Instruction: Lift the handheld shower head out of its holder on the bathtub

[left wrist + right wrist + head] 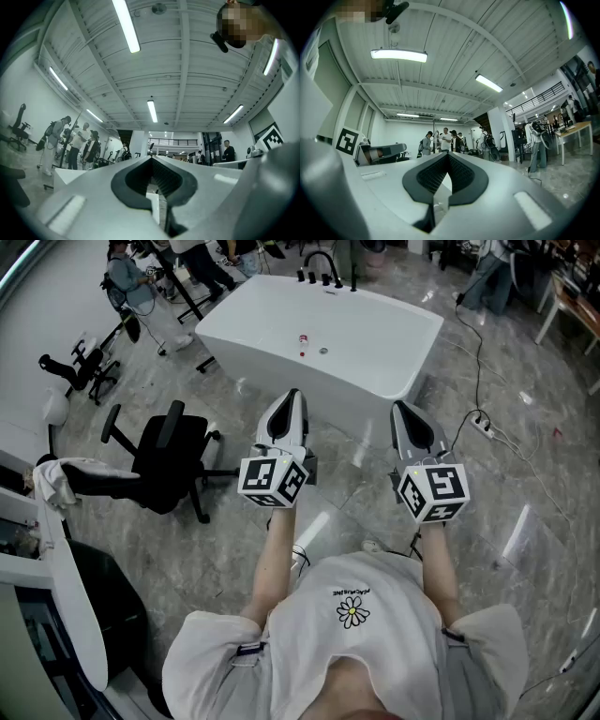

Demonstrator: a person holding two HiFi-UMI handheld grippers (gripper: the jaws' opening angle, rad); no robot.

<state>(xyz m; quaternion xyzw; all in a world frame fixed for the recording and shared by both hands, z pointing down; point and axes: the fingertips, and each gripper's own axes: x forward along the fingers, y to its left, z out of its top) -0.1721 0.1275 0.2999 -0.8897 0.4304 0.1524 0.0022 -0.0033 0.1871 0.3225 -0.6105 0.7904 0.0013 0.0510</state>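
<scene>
In the head view the person holds two grippers side by side, one marker cube on each. The left gripper (pixel 292 396) and the right gripper (pixel 404 409) both point forward, each with its jaws pressed together and nothing between them. One white bathtub (pixel 394 306) stands ahead of both, well apart from the tips. A cluster of black fittings (pixel 323 273) sits on its far rim. The handheld shower head must be among them, but they are too small to single it out. Inside the tub lie one small red-capped item (pixel 302 339) and one drain (pixel 323 351). One black office chair (pixel 169 460) stands to the left of the left gripper. One power strip (pixel 483 425) lies on the floor to the right of the right gripper.

The left gripper view looks up toward the ceiling. The left gripper (pixel 152 159) has its two dark pads meeting at the tip, holding nothing. A group of about three people (pixel 77 143) stands far off to its left, and one more person (pixel 228 150) to its right.

In the right gripper view the right gripper (pixel 449 154) is likewise closed and empty. A small group of people (pixel 443 140) stands far ahead of it, with two bright ceiling lamps (pixel 398 55) overhead.
</scene>
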